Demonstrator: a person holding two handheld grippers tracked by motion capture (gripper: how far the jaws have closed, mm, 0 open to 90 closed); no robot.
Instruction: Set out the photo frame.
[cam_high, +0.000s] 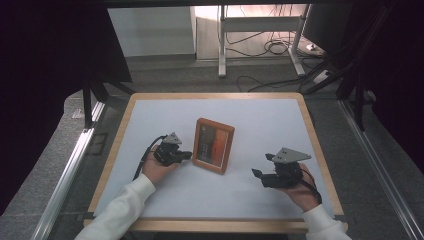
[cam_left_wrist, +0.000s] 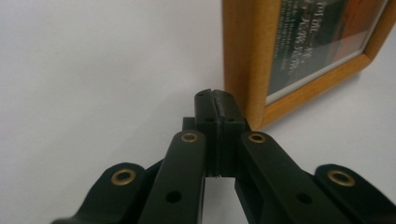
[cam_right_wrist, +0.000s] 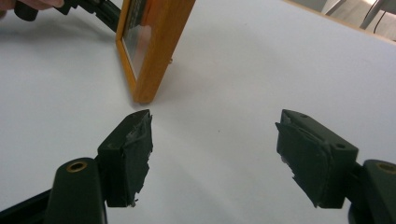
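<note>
The high view looked down over the table. Both gripper views sat low and close, sharing the wooden frame from opposite sides.

I can find writing in one place only: the print behind the glass of the wooden picture frame standing at the middle of the table, just right of my left gripper. In my left gripper view, pale lines of characters run along the dark upper part of the print, close to the frame's near edge, but they are too blurred and skewed for me to read a single one. From the high view the print gives me nothing legible.
</note>
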